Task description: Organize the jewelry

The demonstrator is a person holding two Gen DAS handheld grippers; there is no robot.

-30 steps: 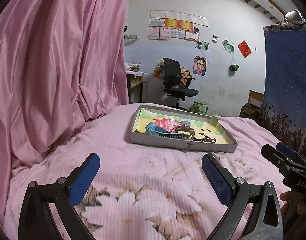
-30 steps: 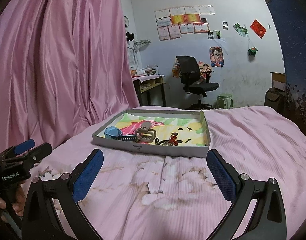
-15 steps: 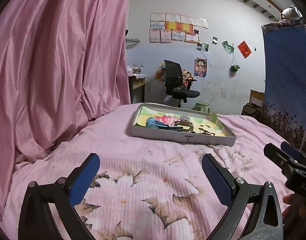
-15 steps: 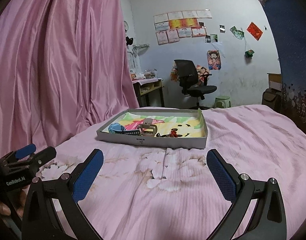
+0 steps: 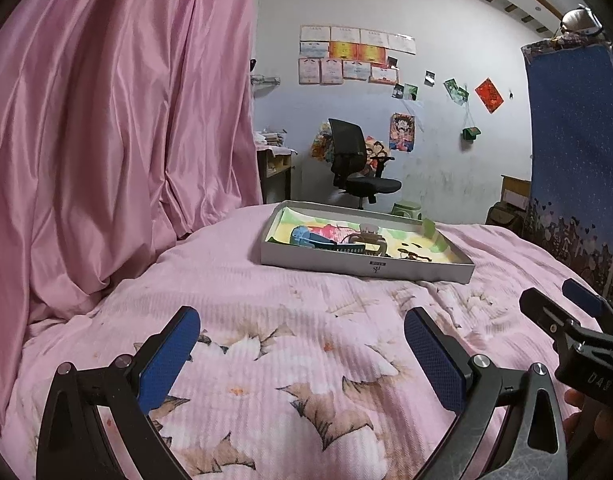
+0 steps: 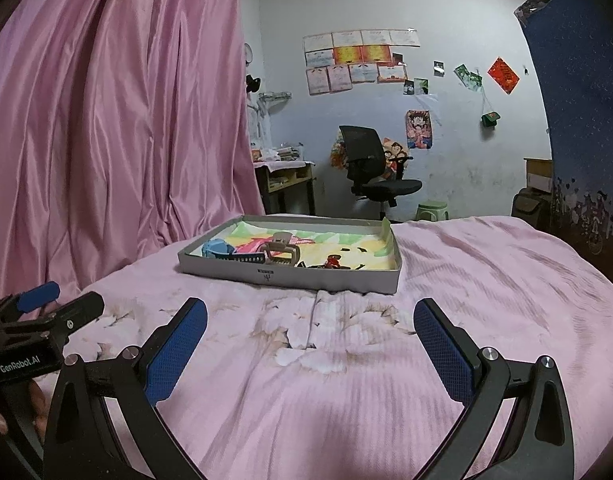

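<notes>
Both the left tongs [image 5: 302, 344] and right tongs [image 6: 310, 332] are hovering spread apart, gripping nothing, over the bed [image 6: 486, 280], facing the jewelry tray [image 6: 290, 276] toward its far edge.

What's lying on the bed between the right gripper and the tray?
Nothing: only bare pink bedspread lies between the right gripper and the tray, seen in the right wrist view.
</notes>
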